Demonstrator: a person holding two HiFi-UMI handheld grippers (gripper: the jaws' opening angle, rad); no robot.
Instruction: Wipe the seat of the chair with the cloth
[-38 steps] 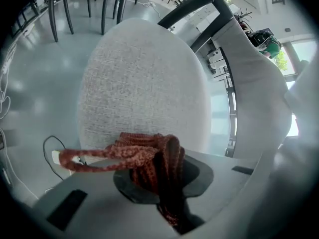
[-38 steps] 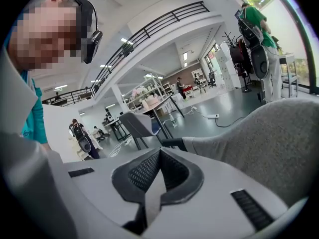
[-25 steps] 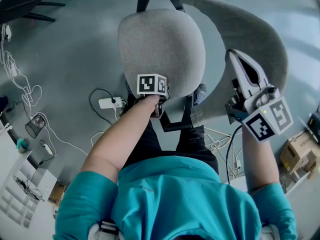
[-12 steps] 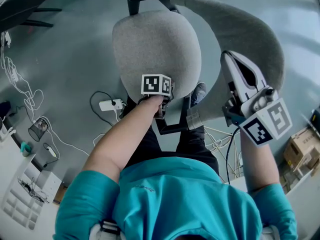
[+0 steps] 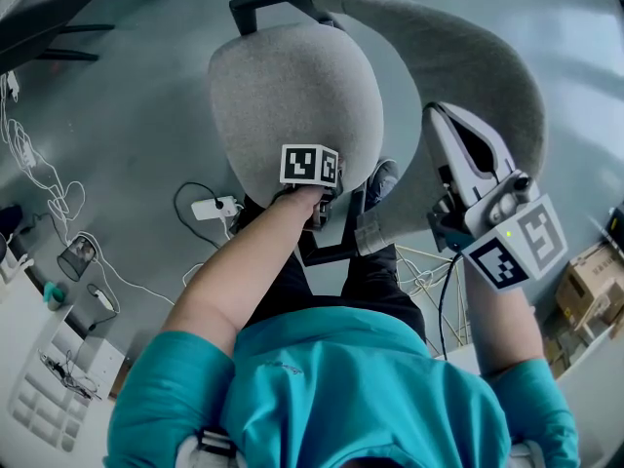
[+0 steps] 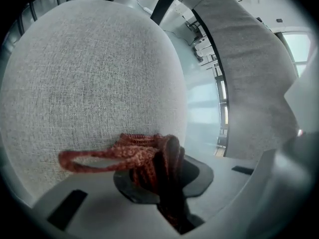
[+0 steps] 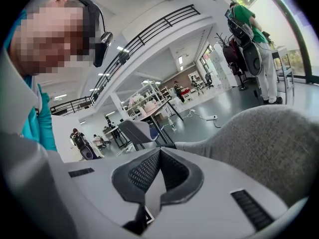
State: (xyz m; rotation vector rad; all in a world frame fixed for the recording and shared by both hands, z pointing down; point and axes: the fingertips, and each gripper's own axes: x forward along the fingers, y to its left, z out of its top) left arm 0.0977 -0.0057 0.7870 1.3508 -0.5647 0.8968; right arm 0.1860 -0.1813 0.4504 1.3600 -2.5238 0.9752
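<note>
Nearest the head camera, bottom of frame, is the person's teal shirt (image 5: 341,378), w/ both forearms reaching out from it. The left tool (image 5: 314,185) sits mid-frame at the near edge of the seat (image 5: 292,86). In its own view the left tool (image 6: 160,178) is clenched on a bunched red-brown cloth (image 6: 137,156), one loop of which sticks out to the left over the grey fabric of the seat (image 6: 94,73). Cloth looks pressed to the seat's near rim, but actual contact can't be confirmed. The right tool (image 5: 468,154) is held up at right of frame, beside the backrest (image 5: 458,57). Its own view shows the right tool (image 7: 157,176) closed, pads together w/ nothing btw them, and the backrest (image 7: 271,138) at right. Key relation: nearly all the unwiped seat lies ahead of the left tool, toward top of frame, w/ the seat's long axis running approx. along that line. So the likely stroke is a push away from the body, w/ the left hand doing it, being far nearer. Beyond lies grey floor (image 5: 127,115), w/ a white power strip (image 5: 216,204) and cables at left.
</note>
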